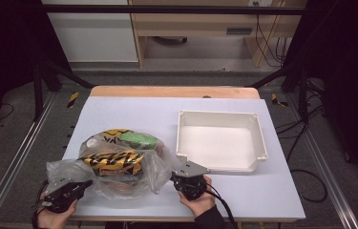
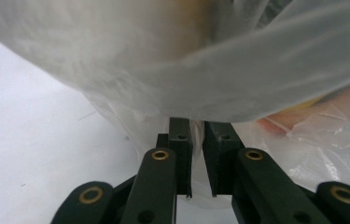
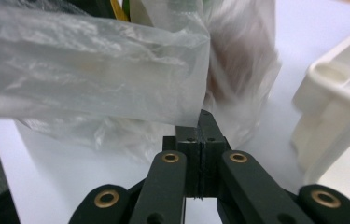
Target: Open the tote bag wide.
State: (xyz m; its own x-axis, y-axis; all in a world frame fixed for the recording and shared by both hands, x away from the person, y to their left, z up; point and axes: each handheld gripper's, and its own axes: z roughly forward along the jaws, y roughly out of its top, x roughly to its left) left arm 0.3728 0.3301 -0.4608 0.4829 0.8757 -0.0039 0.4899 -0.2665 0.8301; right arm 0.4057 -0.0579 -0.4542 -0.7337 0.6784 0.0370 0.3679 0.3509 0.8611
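A clear plastic bag [image 1: 119, 164] full of snack packets, yellow-and-black and green ones among them, lies at the table's front left. My left gripper [image 1: 85, 183] is at the bag's left front edge. Its jaws are nearly closed with a fold of the plastic bag [image 2: 196, 128] pinched between them. My right gripper [image 1: 179, 179] is at the bag's right edge. There the jaws are pressed together on the film of the plastic bag [image 3: 116, 88]. A person's hands hold both grippers at the table's front edge.
A white rectangular tray [image 1: 257, 138], with nothing in it, stands on the white table top [image 1: 133, 114] right of the bag; the tray [image 3: 336, 112] is close to my right gripper. Black frame bars and cables surround the table.
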